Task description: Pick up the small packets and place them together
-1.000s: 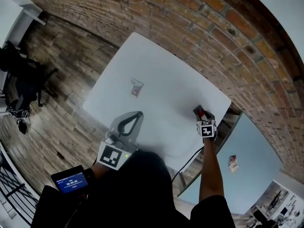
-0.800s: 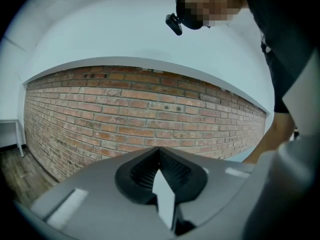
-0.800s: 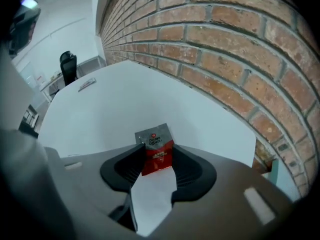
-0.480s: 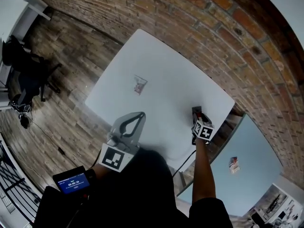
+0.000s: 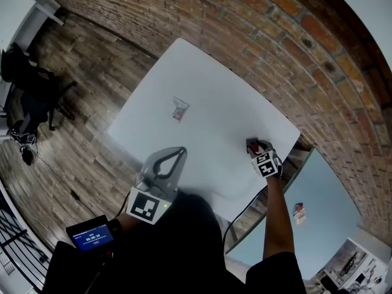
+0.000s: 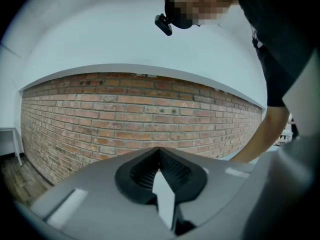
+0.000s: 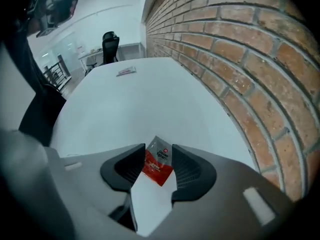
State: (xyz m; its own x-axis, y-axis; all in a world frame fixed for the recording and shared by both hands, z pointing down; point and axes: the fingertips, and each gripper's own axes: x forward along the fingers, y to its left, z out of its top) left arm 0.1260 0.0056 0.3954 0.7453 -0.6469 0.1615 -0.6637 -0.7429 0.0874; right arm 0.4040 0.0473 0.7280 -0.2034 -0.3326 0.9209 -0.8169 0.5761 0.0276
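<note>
A small red and white packet lies on the white table near its right edge, by the brick wall. My right gripper straddles it, and its jaws are closing with the packet between them. In the head view the same gripper sits over the packet. A second small packet lies further left on the table, also seen far off in the right gripper view. My left gripper hovers over the table's near edge, tips together and empty.
A brick wall runs along the table's far side. A pale blue table at lower right carries another packet. A black office chair stands on the wooden floor at left.
The right gripper has shifted slightly around the red packet at the table's right edge. The left gripper has stayed put.
</note>
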